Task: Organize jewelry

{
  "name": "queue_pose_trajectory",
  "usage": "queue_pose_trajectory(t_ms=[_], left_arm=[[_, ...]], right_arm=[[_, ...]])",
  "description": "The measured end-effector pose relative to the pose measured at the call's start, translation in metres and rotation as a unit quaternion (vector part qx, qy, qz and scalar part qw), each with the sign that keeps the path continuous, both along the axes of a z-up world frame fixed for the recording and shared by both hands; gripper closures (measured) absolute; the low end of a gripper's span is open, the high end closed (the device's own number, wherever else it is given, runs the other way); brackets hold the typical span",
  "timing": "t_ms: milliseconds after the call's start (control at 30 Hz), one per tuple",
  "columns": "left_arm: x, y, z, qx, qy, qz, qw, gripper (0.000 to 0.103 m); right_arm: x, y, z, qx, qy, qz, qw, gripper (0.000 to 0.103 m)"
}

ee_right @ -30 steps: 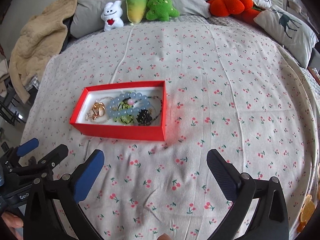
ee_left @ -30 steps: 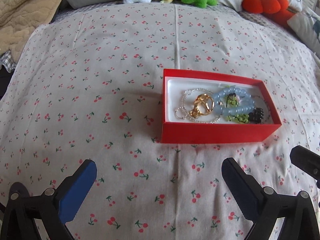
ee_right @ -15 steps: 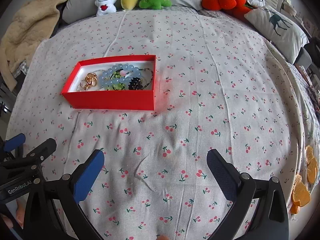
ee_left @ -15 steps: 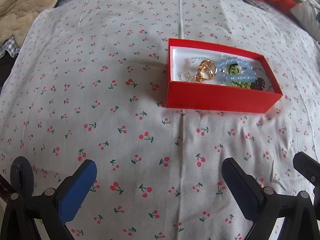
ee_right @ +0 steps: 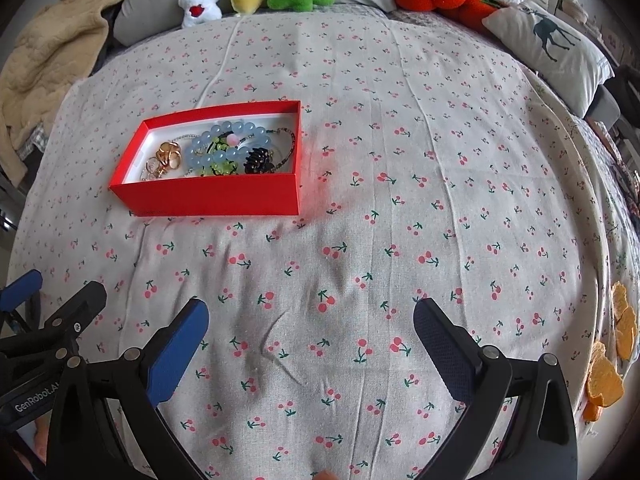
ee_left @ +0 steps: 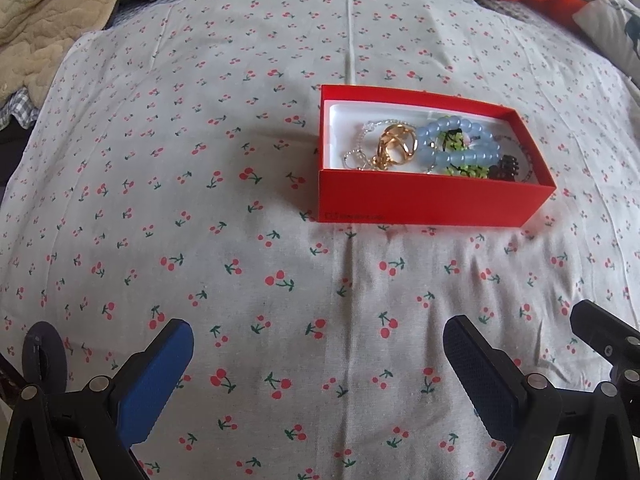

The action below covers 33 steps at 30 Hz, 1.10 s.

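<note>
Cherry-print bed (ee_left: 240, 280) carries the red box (ee_left: 432, 200) of jewelry (ee_left: 440, 148) ahead. Your left gripper (ee_left: 318, 364) and right gripper (ee_right: 310, 344) gape wide, empty; reach in slowly, pinch one piece.

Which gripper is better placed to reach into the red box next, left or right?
Probably the left gripper. In its view the red box sits just right of centre ahead; for the right gripper it lies well off to the left. Both are open and empty.

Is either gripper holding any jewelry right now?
No, the left gripper and right gripper are open and empty; the jewelry lies in the red box.
</note>
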<state>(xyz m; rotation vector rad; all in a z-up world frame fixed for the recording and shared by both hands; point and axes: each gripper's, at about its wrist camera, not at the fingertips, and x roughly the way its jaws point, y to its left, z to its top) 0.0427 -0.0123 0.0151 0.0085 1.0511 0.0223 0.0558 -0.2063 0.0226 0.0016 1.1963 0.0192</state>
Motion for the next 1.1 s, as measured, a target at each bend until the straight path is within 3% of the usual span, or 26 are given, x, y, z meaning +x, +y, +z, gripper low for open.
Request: queue_pose_trajectory(t_ms=[1100], left_arm=[[-0.0007,-0.0008,-0.0005,0.004,0.001,-0.002,1.0000,0.001]], right_arm=[[-0.0005,0.0009,-0.0001,0.000,-0.001,0.002,1.000,0.000]])
